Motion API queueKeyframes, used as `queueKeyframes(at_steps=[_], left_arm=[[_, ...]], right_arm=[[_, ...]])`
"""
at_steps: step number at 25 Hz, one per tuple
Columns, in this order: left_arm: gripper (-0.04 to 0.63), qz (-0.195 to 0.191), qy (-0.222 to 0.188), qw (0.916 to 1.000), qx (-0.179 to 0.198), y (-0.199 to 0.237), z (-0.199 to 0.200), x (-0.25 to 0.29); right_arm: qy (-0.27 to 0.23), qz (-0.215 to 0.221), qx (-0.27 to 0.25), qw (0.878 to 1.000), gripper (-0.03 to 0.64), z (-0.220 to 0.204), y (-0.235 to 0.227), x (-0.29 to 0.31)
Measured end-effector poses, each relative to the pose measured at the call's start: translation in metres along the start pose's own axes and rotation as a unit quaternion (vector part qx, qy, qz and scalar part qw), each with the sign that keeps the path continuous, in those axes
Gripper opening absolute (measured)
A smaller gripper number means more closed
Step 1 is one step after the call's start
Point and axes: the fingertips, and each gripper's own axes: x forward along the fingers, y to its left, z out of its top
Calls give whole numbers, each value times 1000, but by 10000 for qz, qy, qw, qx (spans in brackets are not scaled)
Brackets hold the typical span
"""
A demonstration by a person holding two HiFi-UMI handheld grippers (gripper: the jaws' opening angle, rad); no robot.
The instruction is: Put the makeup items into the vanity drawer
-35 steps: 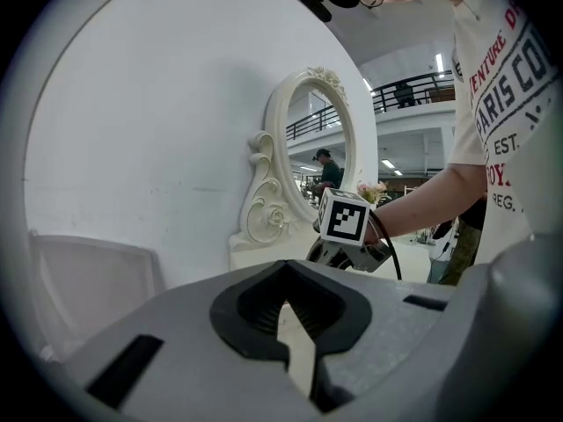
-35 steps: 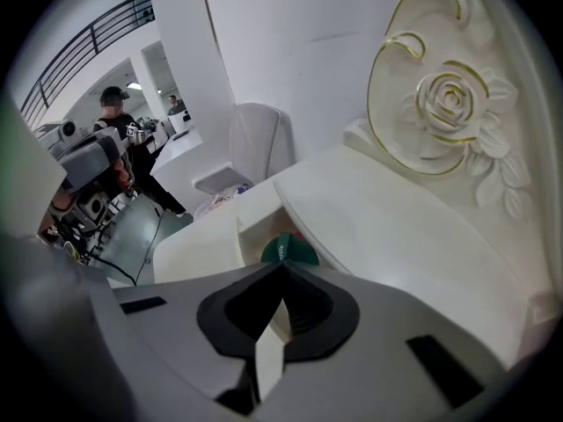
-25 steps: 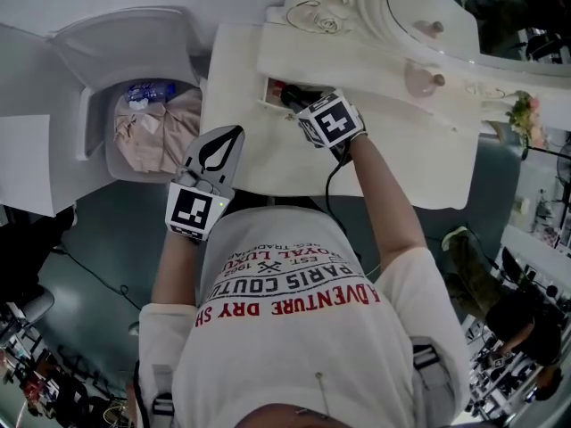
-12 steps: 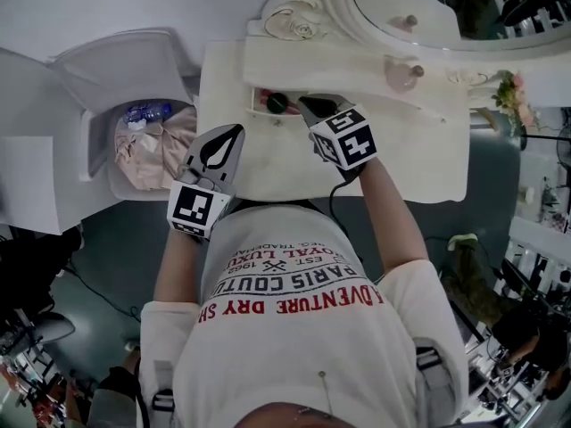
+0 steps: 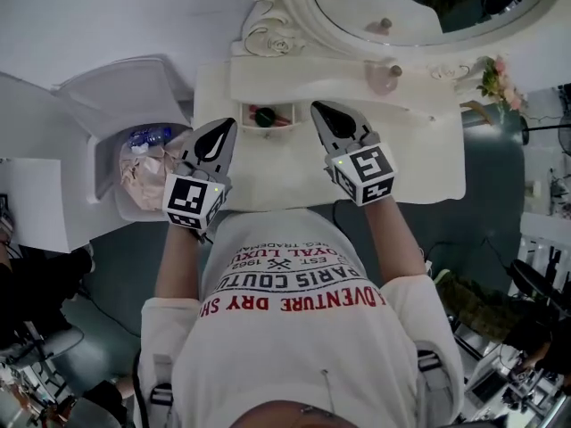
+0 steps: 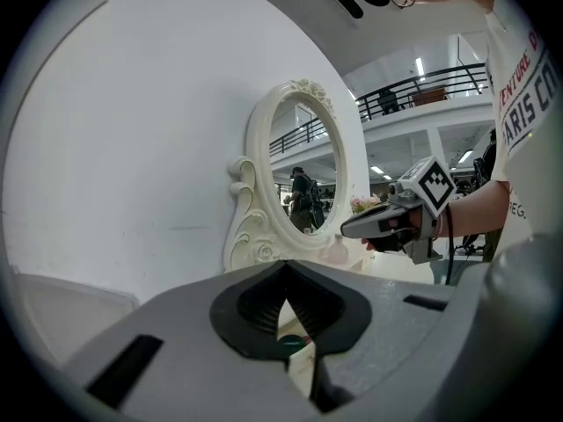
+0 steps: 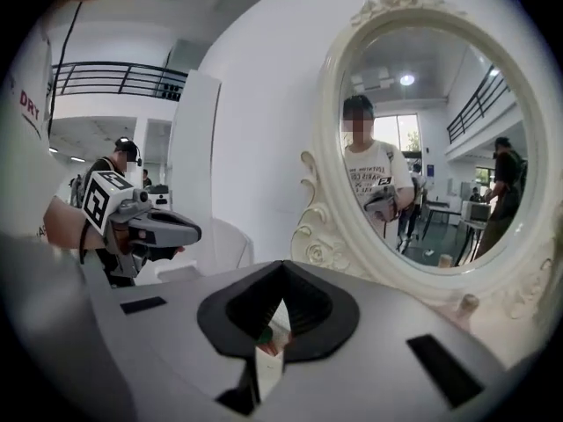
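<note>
The small vanity drawer [image 5: 287,108] stands open at the front left of the white vanity top [image 5: 419,163]. Inside lie a round green-capped item [image 5: 264,115] and a red one [image 5: 282,121]. My right gripper [image 5: 323,111] hovers just right of the drawer, shut and empty. My left gripper [image 5: 223,132] hangs just left of the drawer, over the vanity's left edge, also shut with nothing in it. In the left gripper view the left gripper [image 6: 283,275] points at the drawer, with the right gripper [image 6: 352,229] beyond. The right gripper view shows the right gripper [image 7: 283,272] and the left gripper [image 7: 192,232].
An oval mirror [image 5: 419,7] in a carved white frame rises at the vanity's back. A pink bottle [image 5: 385,78] and small flowers [image 5: 495,77] stand near it. Left of the vanity is an open white bin [image 5: 114,169] with crumpled trash inside.
My right gripper pulled back out of the drawer toward me and to the right, and its jaws closed empty. The left gripper edged forward beside the drawer.
</note>
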Motion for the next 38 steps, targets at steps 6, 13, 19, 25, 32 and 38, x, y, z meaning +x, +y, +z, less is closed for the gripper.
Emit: queueKeyframes(at_steps=[6, 13, 19, 25, 32, 38], left_arm=[[3, -8, -91, 9997, 214, -8, 22, 11], [3, 30, -164, 9990, 411, -20, 42, 15], [3, 59, -179, 9991, 393, -24, 48, 16], [3, 46, -180, 9988, 461, -31, 49, 17], [3, 103, -168, 9988, 441, -31, 51, 18], [3, 155, -192, 9987, 441, -30, 53, 17]], right_arm=[[-727, -548, -157, 9957, -2, 16, -17, -35], [-1136, -374, -74, 9928, -2, 13, -20, -52], [-1139, -356, -86, 9928, -3, 14, -27, -52], [-1030, -366, -124, 9939, -3, 8, -27, -49], [-1102, -414, -93, 9930, -3, 9, -30, -51], [-1131, -411, -107, 9927, -3, 10, -29, -52]])
